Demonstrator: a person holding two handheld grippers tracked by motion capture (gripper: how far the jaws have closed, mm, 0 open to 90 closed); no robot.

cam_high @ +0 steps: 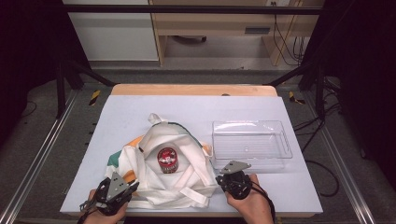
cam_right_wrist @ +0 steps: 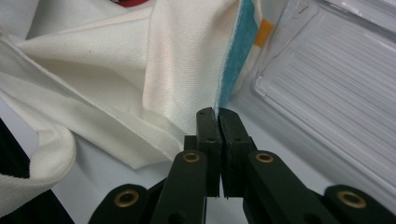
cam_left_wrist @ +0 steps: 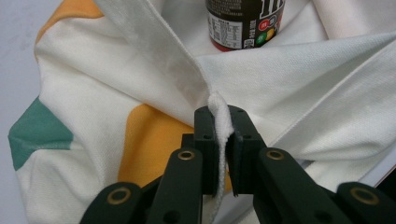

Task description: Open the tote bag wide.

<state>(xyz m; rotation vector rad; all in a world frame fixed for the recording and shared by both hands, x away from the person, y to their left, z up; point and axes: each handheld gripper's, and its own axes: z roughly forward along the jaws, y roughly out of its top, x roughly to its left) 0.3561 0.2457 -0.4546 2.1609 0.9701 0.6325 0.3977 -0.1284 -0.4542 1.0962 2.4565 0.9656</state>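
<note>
**White cloth bag pinched at both front corners, can sitting in its mouth**

White canvas dominates the lower centre of the high view, where a tote bag [cam_high: 163,163] with orange and green patches lies on the bench [cam_high: 196,107], its opening spread toward the person. A dark can [cam_high: 167,160] with a red lid stands upright inside that opening, in the middle of the frame. The left gripper [cam_left_wrist: 219,128], at the lower left of the high view, has its jaws clamped on a bunched fold of the bag's rim; the right gripper [cam_right_wrist: 217,122], at the lower right, has its jaws pressed tight on the thin green-backed edge of the cloth. The can lies between the two grips and beyond them, up-frame from both, about equally far from each hand. A clear plastic tray [cam_high: 252,140] sits just right of the bag, nearest the right hand. With both edges held, the likely next move is lifting or parting the rim around the can.
</note>
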